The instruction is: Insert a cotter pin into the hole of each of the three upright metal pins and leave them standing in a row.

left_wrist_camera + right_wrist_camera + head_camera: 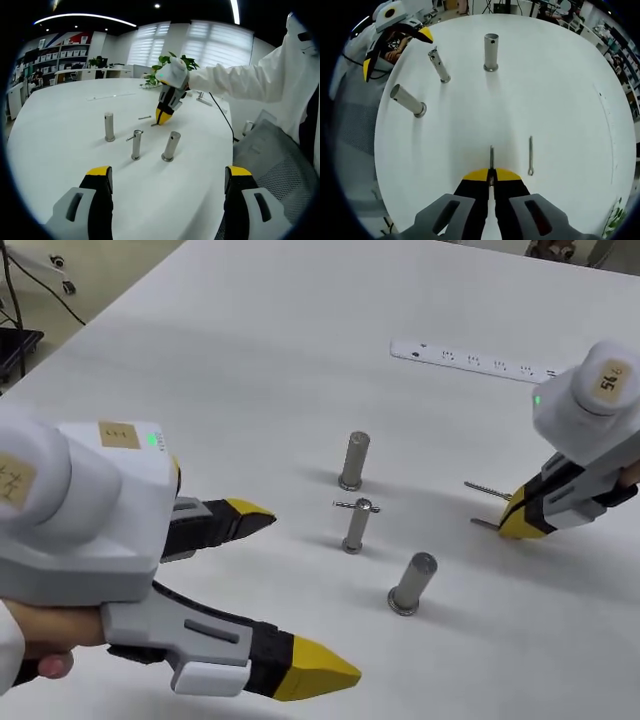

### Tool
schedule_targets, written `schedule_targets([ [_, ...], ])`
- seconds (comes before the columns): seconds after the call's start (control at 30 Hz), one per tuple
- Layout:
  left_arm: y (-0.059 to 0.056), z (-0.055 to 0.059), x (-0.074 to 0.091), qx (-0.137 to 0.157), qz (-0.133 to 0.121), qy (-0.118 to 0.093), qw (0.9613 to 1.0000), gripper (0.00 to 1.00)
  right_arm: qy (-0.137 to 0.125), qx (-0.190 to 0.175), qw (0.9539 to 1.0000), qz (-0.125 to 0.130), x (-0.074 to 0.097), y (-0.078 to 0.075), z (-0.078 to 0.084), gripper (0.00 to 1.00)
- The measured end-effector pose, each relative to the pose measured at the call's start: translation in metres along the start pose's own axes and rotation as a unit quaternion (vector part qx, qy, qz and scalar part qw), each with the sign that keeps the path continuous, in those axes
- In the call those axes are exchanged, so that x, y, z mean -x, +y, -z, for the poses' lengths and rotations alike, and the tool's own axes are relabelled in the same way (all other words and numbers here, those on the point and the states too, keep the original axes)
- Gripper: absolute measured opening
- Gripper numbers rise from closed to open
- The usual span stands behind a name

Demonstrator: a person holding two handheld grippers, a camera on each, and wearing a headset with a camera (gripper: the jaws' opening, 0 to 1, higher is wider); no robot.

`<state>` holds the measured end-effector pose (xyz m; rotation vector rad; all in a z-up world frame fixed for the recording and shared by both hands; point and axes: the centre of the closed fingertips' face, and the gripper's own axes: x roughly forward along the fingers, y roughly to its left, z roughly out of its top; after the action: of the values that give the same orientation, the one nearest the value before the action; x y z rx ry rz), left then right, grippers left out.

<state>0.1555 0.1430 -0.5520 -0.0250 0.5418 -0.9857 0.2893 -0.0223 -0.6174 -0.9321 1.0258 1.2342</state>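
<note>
On the white table (250,360), our left gripper (312,595) hovers toward the near edge, jaws spread wide and empty. Our right gripper (491,176) is pinched shut on a cotter pin (491,156) lying flat toward the right edge. Three metal pins (356,530) stand mid-surface, and the middle one carries a fitted cotter pin (356,506). We judge this the second pick-up. Next we lift and line the pin up with a bare pin's hole. A spare cotter pin (530,155) lies just beside.

A white power strip (470,361) lies on the table (250,340) (far side).

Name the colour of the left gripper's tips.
Yellow; the left gripper shows it best in the head view.
</note>
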Motion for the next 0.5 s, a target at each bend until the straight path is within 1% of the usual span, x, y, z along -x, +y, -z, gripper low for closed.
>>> schedule_targets([
  [0.1, -0.0007, -0.0001, 0.0003, 0.002, -0.001, -0.002, 1.0000, 0.92, 0.002, 0.004, 1.0000, 0.001, 0.0001, 0.0008, -0.0006, 0.00],
  [0.23, -0.0007, -0.0001, 0.0008, 0.003, -0.002, -0.002, 1.0000, 0.93, 0.003, 0.000, 1.0000, -0.003, 0.0003, 0.0017, -0.0014, 0.00],
  [0.4, -0.0010, -0.0017, 0.0009, 0.000, -0.002, -0.003, 1.0000, 0.93, 0.004, -0.006, 1.0000, -0.001, 0.0001, 0.0019, -0.0012, 0.00],
  [0.5, -0.0027, -0.0034, 0.0007, -0.004, 0.002, -0.006, 1.0000, 0.89, 0.001, 0.000, 1.0000, 0.004, 0.0006, 0.0048, -0.0016, 0.00],
])
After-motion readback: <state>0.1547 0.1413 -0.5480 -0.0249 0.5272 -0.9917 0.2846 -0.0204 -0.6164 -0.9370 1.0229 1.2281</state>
